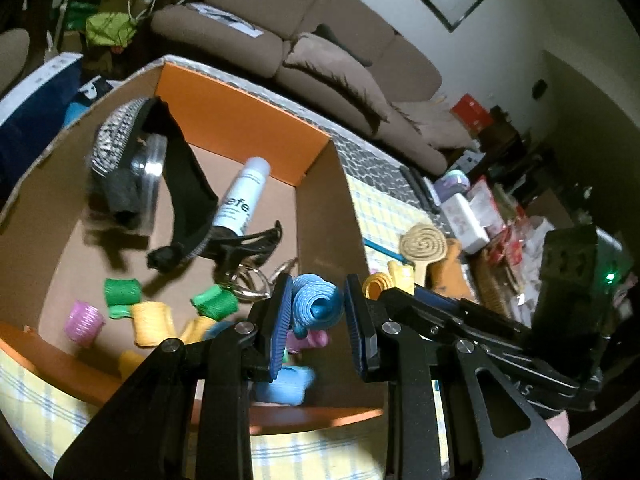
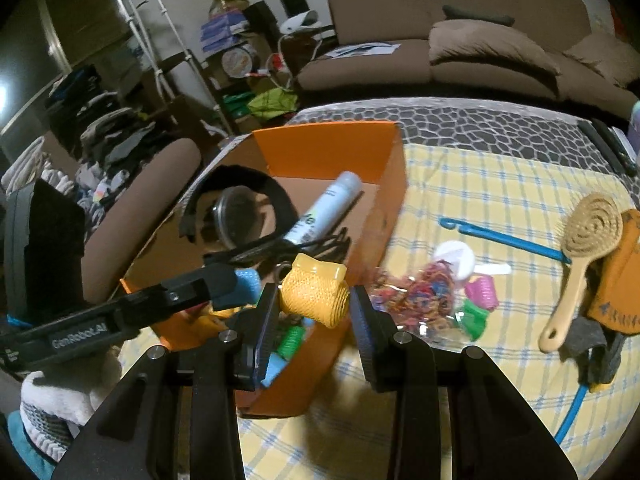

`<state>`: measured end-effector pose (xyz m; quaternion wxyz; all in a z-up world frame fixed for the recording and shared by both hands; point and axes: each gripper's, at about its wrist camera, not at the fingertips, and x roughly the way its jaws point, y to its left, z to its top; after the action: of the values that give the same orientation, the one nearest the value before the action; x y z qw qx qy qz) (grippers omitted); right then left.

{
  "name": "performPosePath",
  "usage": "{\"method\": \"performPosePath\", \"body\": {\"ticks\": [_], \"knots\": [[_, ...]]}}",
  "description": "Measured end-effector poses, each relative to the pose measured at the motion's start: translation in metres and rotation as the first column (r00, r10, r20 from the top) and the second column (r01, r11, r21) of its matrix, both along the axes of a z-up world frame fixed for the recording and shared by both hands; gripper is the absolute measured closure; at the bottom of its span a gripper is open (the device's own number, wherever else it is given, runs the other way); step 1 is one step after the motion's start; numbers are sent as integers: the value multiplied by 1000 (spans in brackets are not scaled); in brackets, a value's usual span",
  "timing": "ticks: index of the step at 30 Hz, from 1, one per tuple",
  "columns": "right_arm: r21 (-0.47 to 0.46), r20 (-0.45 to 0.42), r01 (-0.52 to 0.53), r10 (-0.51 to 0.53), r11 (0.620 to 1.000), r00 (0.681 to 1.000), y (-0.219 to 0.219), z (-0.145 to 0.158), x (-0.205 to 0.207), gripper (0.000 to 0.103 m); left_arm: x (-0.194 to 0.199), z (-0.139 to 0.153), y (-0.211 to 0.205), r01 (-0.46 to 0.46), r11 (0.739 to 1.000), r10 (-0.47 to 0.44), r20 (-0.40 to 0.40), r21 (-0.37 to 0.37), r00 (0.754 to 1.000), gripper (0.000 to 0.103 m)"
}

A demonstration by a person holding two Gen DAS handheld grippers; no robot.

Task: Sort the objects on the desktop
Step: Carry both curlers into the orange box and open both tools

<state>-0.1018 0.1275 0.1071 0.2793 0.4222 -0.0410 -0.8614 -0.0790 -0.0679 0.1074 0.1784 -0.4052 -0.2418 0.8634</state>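
Note:
An orange cardboard box (image 1: 240,120) stands on the checked tablecloth and shows in the right wrist view too (image 2: 328,152). It holds several coloured hair rollers (image 1: 120,292), a white spray bottle (image 1: 244,196), a black headband and a hairbrush. My left gripper (image 1: 316,320) is over the box's right side; a blue roller (image 1: 316,304) sits between its fingers, with a gap at the right pad. My right gripper (image 2: 314,320) hovers at the box's near right corner with a yellow roller (image 2: 316,292) between its fingers.
On the cloth right of the box lie a bag of hair ties (image 2: 416,300), pink and green rollers (image 2: 480,300), a white lid (image 2: 456,260), a blue crochet hook (image 2: 504,238) and a wooden brush (image 2: 580,256). A brown sofa (image 2: 460,40) stands behind.

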Motion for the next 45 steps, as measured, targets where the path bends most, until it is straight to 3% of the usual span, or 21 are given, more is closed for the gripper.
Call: {"method": "performPosePath", "body": {"ticks": [11,23,34,41,45], "knots": [[27,0,-39,39,999,999,-30,-7,1,67,1,-4,-15,-21,997,22,9,-78,1000,80],[133,21,-106,104,986,994,-60,-26,5,67,-1,-18,-19,-31,969,44,47,-246,998,80],[141,6,-103,103,985,995,-61,-24,4,61,0,-15,-23,-53,966,66,44,-253,997,75],[116,-23,-74,77,991,997,-54,-16,4,55,0,-11,-24,-68,957,79,29,-282,996,59],[102,-46,-50,55,994,997,-48,-10,3,44,0,-9,-25,-85,950,95,17,-300,995,30]]}}
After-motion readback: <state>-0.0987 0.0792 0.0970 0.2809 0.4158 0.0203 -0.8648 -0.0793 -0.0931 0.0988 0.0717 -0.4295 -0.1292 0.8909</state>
